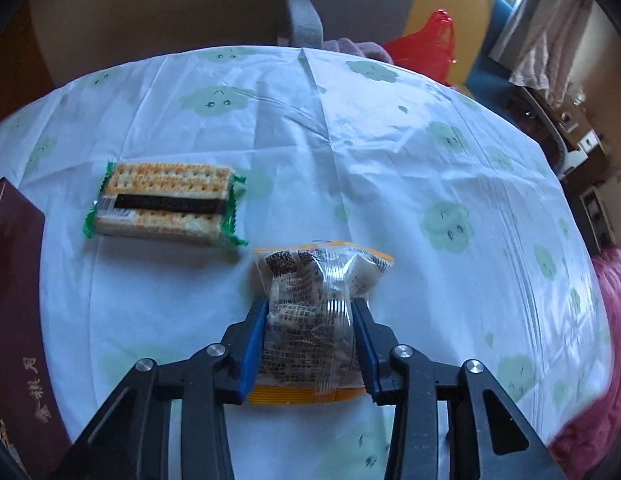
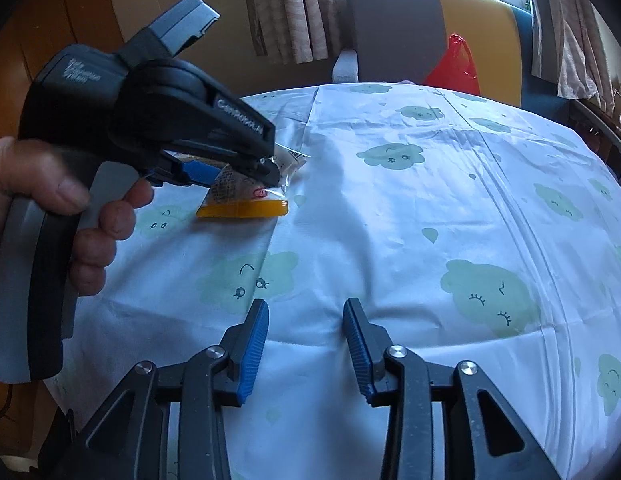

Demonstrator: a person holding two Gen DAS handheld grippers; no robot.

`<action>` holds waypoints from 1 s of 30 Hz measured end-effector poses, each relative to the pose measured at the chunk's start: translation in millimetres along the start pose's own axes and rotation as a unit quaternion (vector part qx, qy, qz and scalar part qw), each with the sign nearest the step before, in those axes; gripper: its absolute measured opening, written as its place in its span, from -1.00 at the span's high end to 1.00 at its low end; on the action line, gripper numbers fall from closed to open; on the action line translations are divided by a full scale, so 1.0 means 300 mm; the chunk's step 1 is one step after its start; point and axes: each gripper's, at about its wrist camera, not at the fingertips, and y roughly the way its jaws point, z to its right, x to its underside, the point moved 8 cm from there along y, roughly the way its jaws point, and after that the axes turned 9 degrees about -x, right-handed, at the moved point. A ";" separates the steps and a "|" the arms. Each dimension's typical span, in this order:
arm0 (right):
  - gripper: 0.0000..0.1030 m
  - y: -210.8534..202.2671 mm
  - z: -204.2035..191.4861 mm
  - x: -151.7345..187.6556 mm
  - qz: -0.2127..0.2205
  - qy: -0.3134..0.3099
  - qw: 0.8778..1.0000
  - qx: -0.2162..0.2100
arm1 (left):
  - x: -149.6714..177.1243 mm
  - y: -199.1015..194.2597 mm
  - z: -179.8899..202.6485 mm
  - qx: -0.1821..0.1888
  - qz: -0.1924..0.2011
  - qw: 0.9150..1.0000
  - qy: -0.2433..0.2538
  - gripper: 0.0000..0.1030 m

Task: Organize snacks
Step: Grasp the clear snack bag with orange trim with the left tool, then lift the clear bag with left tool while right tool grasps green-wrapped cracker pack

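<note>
- Looking at the big things first: the table (image 1: 390,140) wears a white cloth with green cloud faces, and my snack bag sits on it, so I use the snack bag as my marker for every place.
- On the far left of the snack bag stands a dark red box (image 1: 14,300). I think the snacks should end up tidy over there, so that is my guess for where to carry this one.
- Just up and to the left of the snack bag lies a cracker pack (image 1: 162,204) with green ends. It is near but not touching, so I should lift straight up and not bump it.
- My left gripper (image 1: 310,344) is over the snack bag (image 1: 310,312), and its blue fingers (image 1: 252,356) press on both sides of the crinkly wrapper. It is clamped on the bag.
- The wrapper is puffy and slippery, so I should squeeze softly and not crush the cake inside.
- My right gripper (image 2: 306,344) hangs over bare cloth, well to the right of the snack bag, fingers apart with nothing between them. It should wait there, out of the way.
</note>
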 end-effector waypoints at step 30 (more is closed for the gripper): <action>0.23 0.016 -0.016 -0.001 -0.048 -0.045 0.998 0.013 | 0.364 -0.151 -0.176 -0.065 0.120 0.989 0.051 0.09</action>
